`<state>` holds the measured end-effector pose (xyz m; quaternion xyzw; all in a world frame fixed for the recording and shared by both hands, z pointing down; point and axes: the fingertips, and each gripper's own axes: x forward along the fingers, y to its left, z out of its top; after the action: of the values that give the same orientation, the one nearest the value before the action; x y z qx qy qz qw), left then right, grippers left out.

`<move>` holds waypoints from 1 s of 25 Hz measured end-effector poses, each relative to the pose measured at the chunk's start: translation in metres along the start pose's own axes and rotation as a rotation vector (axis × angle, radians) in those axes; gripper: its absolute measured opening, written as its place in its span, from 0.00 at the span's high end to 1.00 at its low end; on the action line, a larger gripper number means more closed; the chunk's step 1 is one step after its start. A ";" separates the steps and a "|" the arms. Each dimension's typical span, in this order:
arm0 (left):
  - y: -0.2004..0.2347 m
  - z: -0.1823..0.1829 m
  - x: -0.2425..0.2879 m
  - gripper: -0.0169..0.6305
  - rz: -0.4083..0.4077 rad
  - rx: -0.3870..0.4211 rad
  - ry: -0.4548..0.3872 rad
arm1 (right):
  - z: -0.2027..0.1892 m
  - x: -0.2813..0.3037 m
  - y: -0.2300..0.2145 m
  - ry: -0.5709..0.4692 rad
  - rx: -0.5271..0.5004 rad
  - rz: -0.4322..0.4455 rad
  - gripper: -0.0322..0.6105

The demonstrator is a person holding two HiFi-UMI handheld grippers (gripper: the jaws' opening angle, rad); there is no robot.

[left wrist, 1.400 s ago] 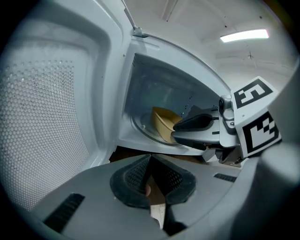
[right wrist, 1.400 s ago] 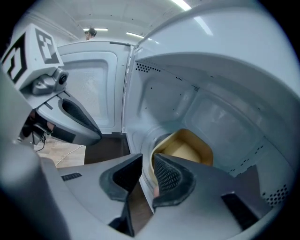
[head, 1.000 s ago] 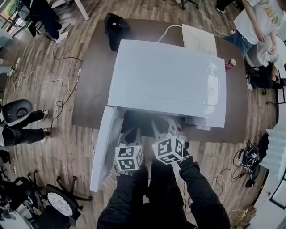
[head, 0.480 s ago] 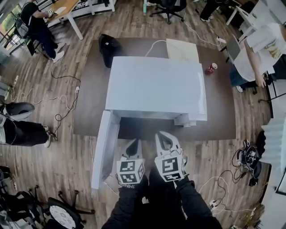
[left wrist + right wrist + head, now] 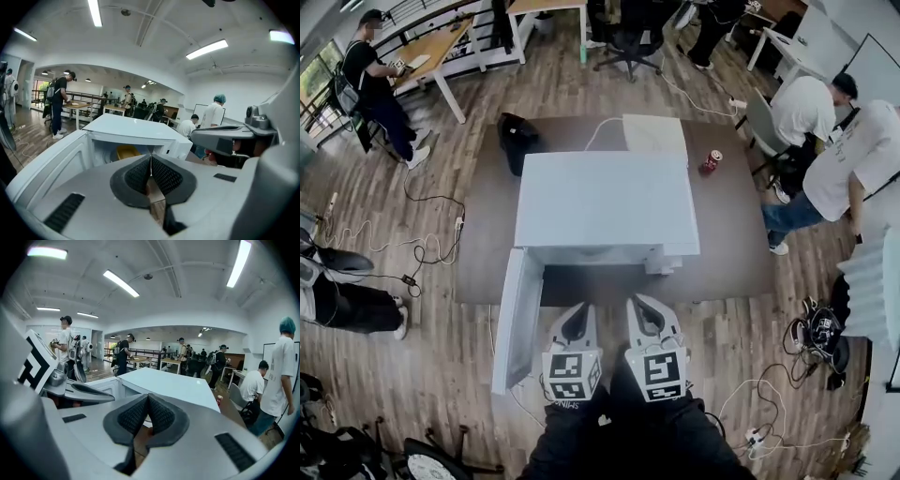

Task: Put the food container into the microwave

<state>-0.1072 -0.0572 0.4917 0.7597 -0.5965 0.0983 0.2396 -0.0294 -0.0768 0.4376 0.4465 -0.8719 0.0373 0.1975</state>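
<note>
The white microwave (image 5: 605, 202) stands on a brown table (image 5: 483, 216), its door (image 5: 517, 319) swung open to the left. In the left gripper view a yellow food container (image 5: 127, 151) sits inside the microwave (image 5: 133, 131) cavity. Both grippers hang side by side in front of the opening, clear of it. My left gripper (image 5: 580, 308) is shut with nothing between its pads (image 5: 140, 174). The right gripper (image 5: 638, 302) is shut and empty too; its view looks over the microwave's top (image 5: 164, 383). From the head view the cavity's inside is hidden.
On the table behind the microwave are a red can (image 5: 710, 161), a beige sheet (image 5: 654, 134) and a black bag (image 5: 516, 136). People sit at the right (image 5: 825, 141) and far left (image 5: 370, 80). Cables (image 5: 422, 253) lie on the wooden floor.
Both grippers have drawn back out of the microwave's opening toward me, and the head view has pulled back, so the microwave looks smaller. The door stays open.
</note>
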 end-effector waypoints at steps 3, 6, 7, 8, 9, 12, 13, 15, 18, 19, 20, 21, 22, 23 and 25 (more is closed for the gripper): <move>-0.016 0.018 -0.008 0.92 -0.017 0.027 -0.037 | 0.017 -0.013 -0.006 -0.037 -0.004 -0.014 0.92; -0.027 0.035 -0.016 0.92 -0.027 0.050 -0.073 | 0.035 -0.025 -0.012 -0.079 0.005 -0.027 0.92; -0.030 0.041 -0.017 0.92 -0.030 0.056 -0.086 | 0.040 -0.029 -0.014 -0.096 0.007 -0.032 0.92; -0.033 0.046 -0.019 0.92 -0.032 0.063 -0.097 | 0.045 -0.032 -0.016 -0.114 0.009 -0.037 0.92; -0.037 0.049 -0.021 0.92 -0.033 0.068 -0.105 | 0.048 -0.037 -0.018 -0.128 0.011 -0.042 0.92; -0.048 0.055 -0.027 0.92 -0.037 0.087 -0.121 | 0.052 -0.052 -0.024 -0.146 0.012 -0.051 0.92; -0.051 0.058 -0.027 0.92 -0.040 0.095 -0.126 | 0.054 -0.055 -0.027 -0.159 0.014 -0.056 0.92; -0.055 0.064 -0.026 0.92 -0.045 0.109 -0.137 | 0.058 -0.058 -0.032 -0.183 0.018 -0.065 0.92; -0.059 0.072 -0.028 0.92 -0.052 0.123 -0.154 | 0.065 -0.063 -0.036 -0.205 0.024 -0.075 0.92; -0.061 0.074 -0.030 0.92 -0.053 0.126 -0.158 | 0.067 -0.066 -0.037 -0.211 0.026 -0.077 0.92; -0.063 0.076 -0.031 0.92 -0.055 0.130 -0.161 | 0.069 -0.068 -0.037 -0.218 0.028 -0.079 0.92; -0.065 0.077 -0.033 0.92 -0.056 0.133 -0.164 | 0.071 -0.071 -0.038 -0.222 0.030 -0.080 0.92; -0.067 0.079 -0.033 0.92 -0.058 0.135 -0.166 | 0.073 -0.072 -0.039 -0.225 0.030 -0.082 0.92; -0.068 0.080 -0.033 0.92 -0.060 0.138 -0.169 | 0.075 -0.074 -0.040 -0.229 0.031 -0.085 0.92; -0.071 0.083 -0.032 0.92 -0.065 0.142 -0.174 | 0.078 -0.075 -0.043 -0.238 0.032 -0.089 0.92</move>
<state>-0.0597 -0.0571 0.3881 0.7994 -0.5815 0.0663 0.1357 0.0196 -0.0637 0.3323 0.4890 -0.8678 -0.0111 0.0869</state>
